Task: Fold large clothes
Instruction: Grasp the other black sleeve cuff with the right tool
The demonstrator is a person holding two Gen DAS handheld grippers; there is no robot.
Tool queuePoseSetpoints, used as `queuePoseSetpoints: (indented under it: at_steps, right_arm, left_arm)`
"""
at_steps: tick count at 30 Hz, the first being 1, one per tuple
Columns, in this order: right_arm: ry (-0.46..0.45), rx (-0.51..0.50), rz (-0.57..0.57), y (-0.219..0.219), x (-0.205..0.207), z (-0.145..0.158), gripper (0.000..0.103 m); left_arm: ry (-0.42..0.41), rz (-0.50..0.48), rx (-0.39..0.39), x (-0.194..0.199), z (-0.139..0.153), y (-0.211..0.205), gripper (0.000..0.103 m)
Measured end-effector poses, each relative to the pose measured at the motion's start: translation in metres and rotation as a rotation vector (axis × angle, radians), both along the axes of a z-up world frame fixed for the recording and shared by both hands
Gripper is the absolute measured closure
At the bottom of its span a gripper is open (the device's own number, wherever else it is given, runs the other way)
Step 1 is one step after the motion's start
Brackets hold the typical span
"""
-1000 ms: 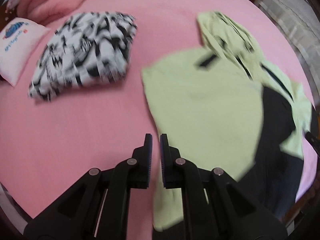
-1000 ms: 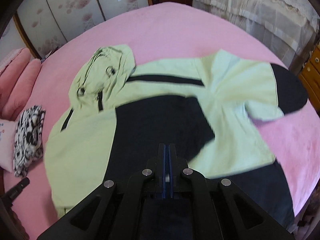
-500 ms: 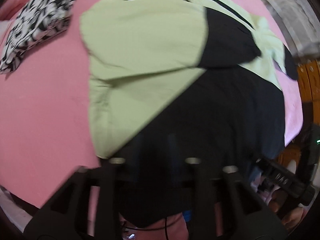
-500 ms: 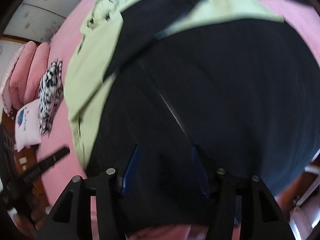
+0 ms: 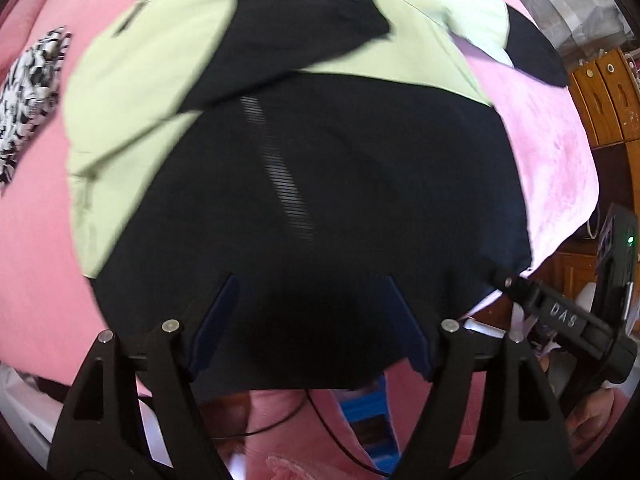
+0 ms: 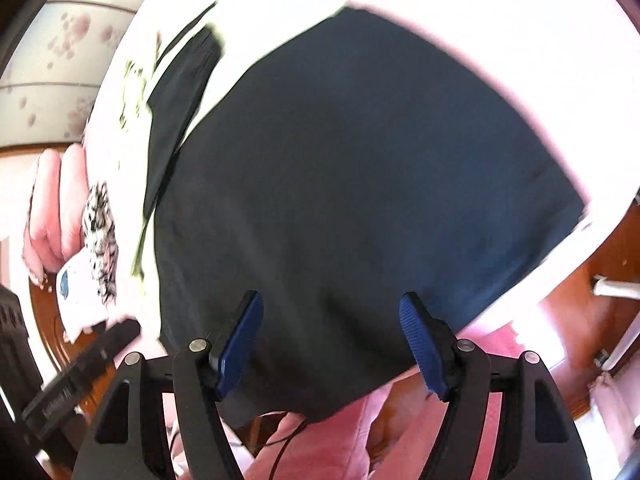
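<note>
Green-and-black hooded jacket spread on the pink bed, left gripper and right gripper both over its black hem (blurred), jaws just opening, wide apart, nothing gripped.

Left gripper: jaws spread wide (just been opening), nothing clamped between the pads, pointing steeply downward. Right gripper: jaws likewise parted and just been opening, blue pads bare, angled downward.
</note>
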State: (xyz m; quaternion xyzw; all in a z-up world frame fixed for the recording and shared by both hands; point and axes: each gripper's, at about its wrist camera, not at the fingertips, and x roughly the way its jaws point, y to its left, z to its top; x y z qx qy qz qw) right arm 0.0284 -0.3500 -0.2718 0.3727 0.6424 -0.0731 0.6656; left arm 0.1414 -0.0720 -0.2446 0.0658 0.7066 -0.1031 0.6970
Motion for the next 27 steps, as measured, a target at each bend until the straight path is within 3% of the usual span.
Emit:
queuePoseSetpoints:
  at_steps: [5,11,15,22,27]
  right_arm:
    - [-0.006,-0.003,-0.022,-0.065,0.009,0.002,0.027]
    - [-0.024,-0.029,-0.072,-0.148,0.032,-0.005,0.027]
    - [-0.022,-0.051,-0.156,-0.209,0.051,-0.010,0.027]
    - [-0.132,-0.030,-0.369,-0.309,0.096,-0.019,0.027]
    - [-0.190,-0.075,-0.503,-0.370,0.126,-0.025,0.027]
  left_arm:
    - [0.097,0.059,-0.032,-0.009,-0.015,-0.086,0.030]
    - [0.082,0.025,-0.054,-0.007,-0.005,-0.166,0.030]
    - [0.058,-0.029,-0.027,-0.001,0.000,-0.208,0.030]
    - [0.092,0.036,0.017,0.015,-0.007,-0.216,0.030]
    - [0.099,0.078,0.077,0.032,-0.012,-0.214,0.030]
